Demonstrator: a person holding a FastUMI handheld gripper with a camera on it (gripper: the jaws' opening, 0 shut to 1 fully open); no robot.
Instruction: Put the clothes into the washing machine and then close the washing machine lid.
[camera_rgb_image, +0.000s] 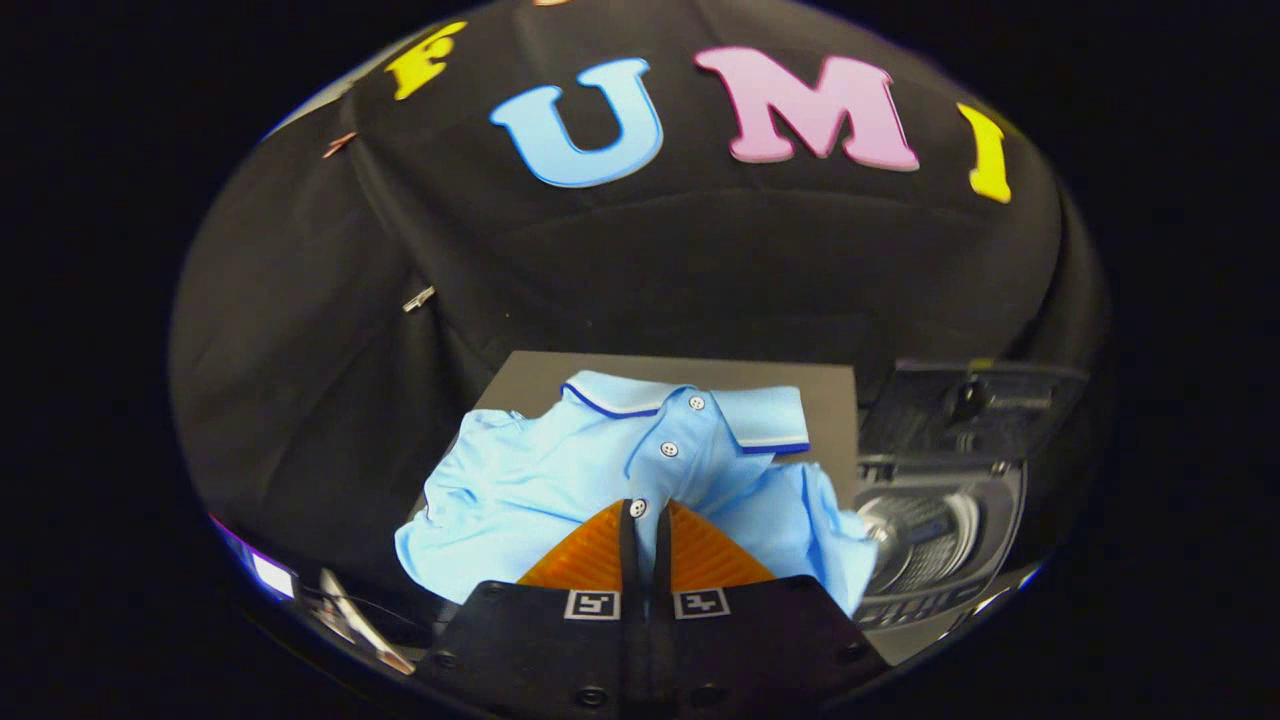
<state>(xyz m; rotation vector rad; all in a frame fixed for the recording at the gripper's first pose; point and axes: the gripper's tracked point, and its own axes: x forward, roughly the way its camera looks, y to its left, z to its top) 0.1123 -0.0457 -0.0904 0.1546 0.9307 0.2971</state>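
Note:
A light blue polo shirt (560, 480) with a dark-trimmed collar and white buttons hangs bunched from my gripper (645, 512). The two orange fingers (590, 550) are pressed together on the fabric at the button placket, so the gripper is shut on the shirt. The shirt is lifted above a grey table (830, 400). To the right of the fingers stands a small top-loading washing machine (935, 540) with its lid (965, 405) raised upright behind the opening. The steel drum (915, 545) shows inside, just past the shirt's right sleeve.
The grey table's far edge lies beyond the shirt, against the black cloth wall. Low on the left, beside the gripper body, a pale tool-like object (355, 620) sticks out.

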